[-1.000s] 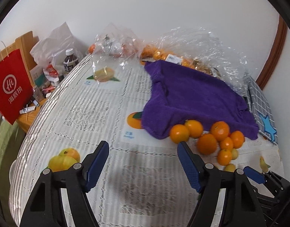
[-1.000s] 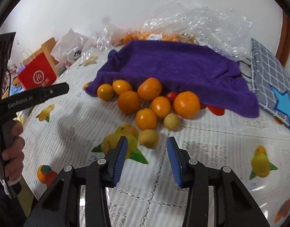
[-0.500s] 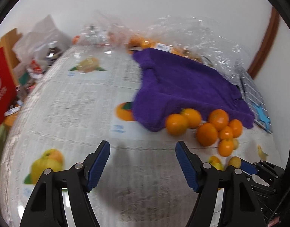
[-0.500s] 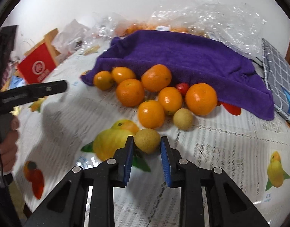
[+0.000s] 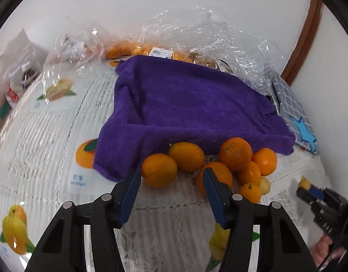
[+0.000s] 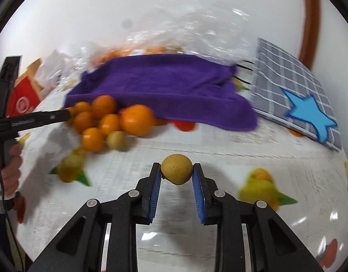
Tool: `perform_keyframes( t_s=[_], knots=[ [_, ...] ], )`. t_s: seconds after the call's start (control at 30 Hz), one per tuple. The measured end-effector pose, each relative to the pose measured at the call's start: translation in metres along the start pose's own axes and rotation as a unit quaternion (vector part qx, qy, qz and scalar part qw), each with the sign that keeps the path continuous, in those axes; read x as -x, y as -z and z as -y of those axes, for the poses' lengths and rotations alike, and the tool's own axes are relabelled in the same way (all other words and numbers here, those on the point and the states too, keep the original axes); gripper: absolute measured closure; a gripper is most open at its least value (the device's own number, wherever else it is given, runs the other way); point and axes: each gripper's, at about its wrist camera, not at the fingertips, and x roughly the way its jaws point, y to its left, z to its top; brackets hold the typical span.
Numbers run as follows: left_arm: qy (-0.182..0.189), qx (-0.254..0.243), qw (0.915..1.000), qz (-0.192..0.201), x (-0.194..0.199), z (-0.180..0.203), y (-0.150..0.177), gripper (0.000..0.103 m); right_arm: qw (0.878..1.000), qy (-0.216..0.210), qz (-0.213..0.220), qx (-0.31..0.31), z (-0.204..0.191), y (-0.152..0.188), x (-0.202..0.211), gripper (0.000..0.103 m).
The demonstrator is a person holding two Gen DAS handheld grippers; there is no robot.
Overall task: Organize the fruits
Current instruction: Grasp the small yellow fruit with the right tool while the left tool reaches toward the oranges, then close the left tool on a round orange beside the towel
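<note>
A: What has the right gripper (image 6: 176, 172) got?

B: A small yellow-brown fruit (image 6: 176, 169), pinched between both blue pads and lifted clear of the table (image 6: 219, 158).

A: And the left gripper (image 5: 171, 176)?

B: Its jaws are closing, nothing gripped. The nearest orange (image 5: 159, 170) sits at the tips, just beside the left pad (image 5: 128, 195), with no clear squeeze.

A: Where are the other fruits?

B: The oranges (image 5: 235, 153) are heaped on the table against the near edge of the purple towel (image 5: 187, 104), a pale round fruit (image 5: 264, 185) at the heap's right. More oranges lie in the clear bags (image 5: 210, 34) at the far edge.
</note>
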Motion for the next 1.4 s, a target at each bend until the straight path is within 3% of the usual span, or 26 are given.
perform_keyframes(
  t_s=[0.1,0.23,0.5,1.03,1.4],
  knots=[
    [-0.028,-0.018,0.9994,0.002,-0.007,0.002,0.002,0.049,1.000,0.002,0.003,-0.014,0.017,0.002,-0.006,0.075],
    [-0.032,-0.013,0.9994,0.004,-0.015,-0.001,0.003,0.049,1.000,-0.003,-0.003,-0.018,0.023,0.009,-0.009,0.075],
    [0.044,0.019,0.9988,0.009,-0.014,-0.015,0.004,0.069,1.000,-0.012,0.003,-0.015,0.018,0.006,-0.009,0.075],
    [0.049,0.056,0.9926,0.096,0.016,-0.031,0.011,0.069,0.996,-0.049,0.031,-0.063,0.036,0.007,-0.001,0.075],
    [0.042,0.062,0.9902,0.118,0.024,-0.030,0.003,0.069,0.994,-0.051,0.058,-0.077,0.040,-0.008,0.018,0.075]
  ],
)
